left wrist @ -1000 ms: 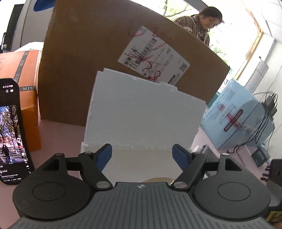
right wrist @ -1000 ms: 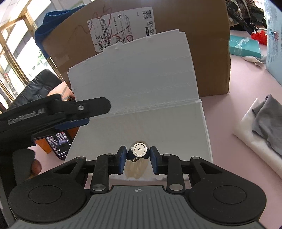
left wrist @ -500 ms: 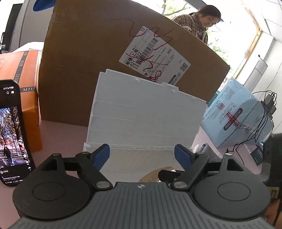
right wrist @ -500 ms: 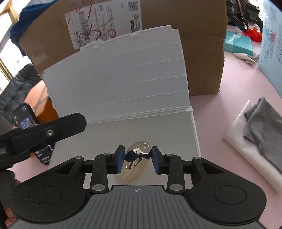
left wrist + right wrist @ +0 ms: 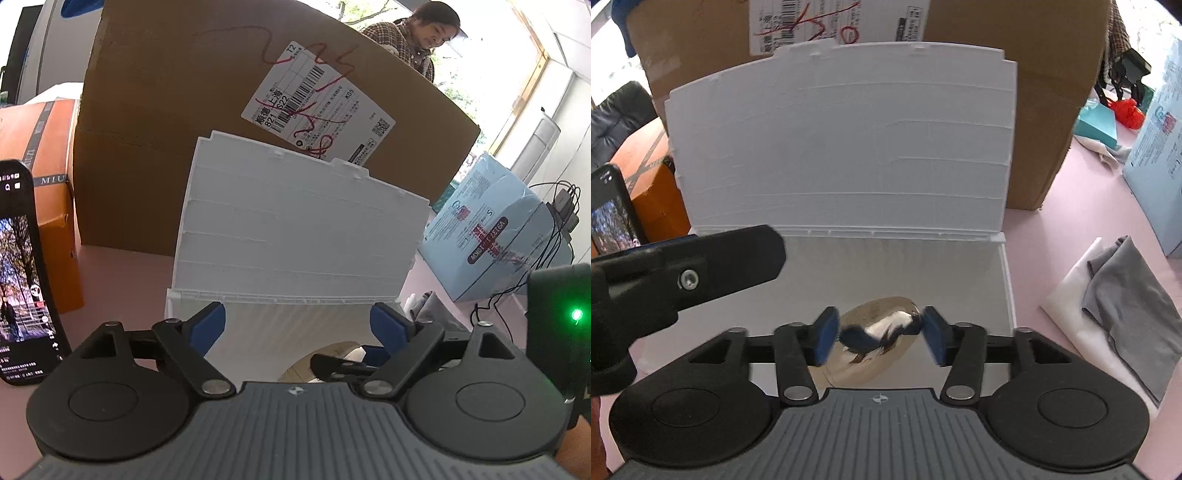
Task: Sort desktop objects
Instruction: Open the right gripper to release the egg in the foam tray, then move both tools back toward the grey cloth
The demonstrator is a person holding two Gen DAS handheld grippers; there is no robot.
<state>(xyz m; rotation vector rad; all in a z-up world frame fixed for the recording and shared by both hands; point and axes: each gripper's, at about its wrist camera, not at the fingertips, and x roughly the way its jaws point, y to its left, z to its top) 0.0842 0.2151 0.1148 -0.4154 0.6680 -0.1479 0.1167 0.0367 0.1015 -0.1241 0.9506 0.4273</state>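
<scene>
A white foam box (image 5: pixel 960 280) lies open on the pink table, its lid (image 5: pixel 295 229) leaning back against a big cardboard carton. A tan tape roll (image 5: pixel 875 306) lies inside on the box floor. In the right wrist view a shiny metal piece (image 5: pixel 890 326), blurred by motion, sits over the roll between the fingers of my right gripper (image 5: pixel 879 332), whose jaws stand apart from it. My left gripper (image 5: pixel 297 317) hovers open over the box's front part with nothing in it. The roll (image 5: pixel 317 356) shows there too, with the right gripper's fingers (image 5: pixel 343 365) beside it.
A cardboard carton (image 5: pixel 221 110) stands behind the box. An upright phone (image 5: pixel 22 266) and an orange box (image 5: pixel 48 177) are at the left. A light blue parcel (image 5: pixel 487 229) with cables is at the right. Grey cloth (image 5: pixel 1126 295) lies right of the box. A person (image 5: pixel 424 33) stands behind.
My right gripper moved down into the box with the metal piece, and its jaws have spread away from it. The left gripper pulled back slightly and stayed open.
</scene>
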